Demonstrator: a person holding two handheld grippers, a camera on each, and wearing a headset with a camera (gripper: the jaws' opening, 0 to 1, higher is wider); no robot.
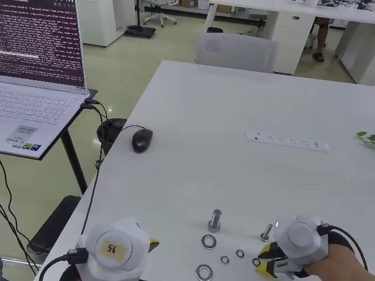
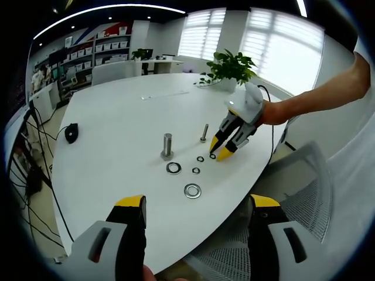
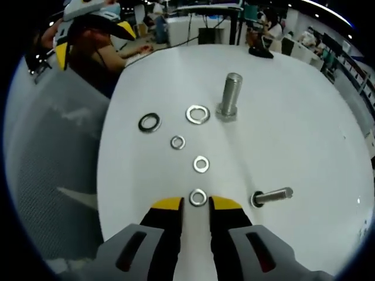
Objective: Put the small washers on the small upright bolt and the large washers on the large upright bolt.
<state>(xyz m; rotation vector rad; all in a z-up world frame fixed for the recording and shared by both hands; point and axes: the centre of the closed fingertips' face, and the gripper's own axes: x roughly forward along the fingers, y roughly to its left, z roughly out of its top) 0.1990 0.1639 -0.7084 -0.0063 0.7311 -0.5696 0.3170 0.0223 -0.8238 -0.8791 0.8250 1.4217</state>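
Right gripper (image 3: 197, 206), lower ctr: jaws narrow, not yet closed, w/ a flat small washer (image 3: 198, 197) btwn the tips; small bolt (image 3: 272, 196) near, at right. Risk: thin washer may skid or flip out on closing, or a jaw may knock the bolt over. Left gripper (image 2: 197, 204) wide open, empty.

We hold the left gripper (image 2: 197, 202) with jaws wide apart, nearer us than the large bolt (image 2: 167, 145), which stands upright on the white table (image 2: 111, 105). One large washer (image 2: 173, 168) lies just before that bolt, a second large washer (image 2: 192, 190) nearer us. To the bolt's right stands the small bolt (image 2: 204, 133), and the right gripper (image 2: 221, 153) tips touch down at a small washer (image 2: 212, 156)
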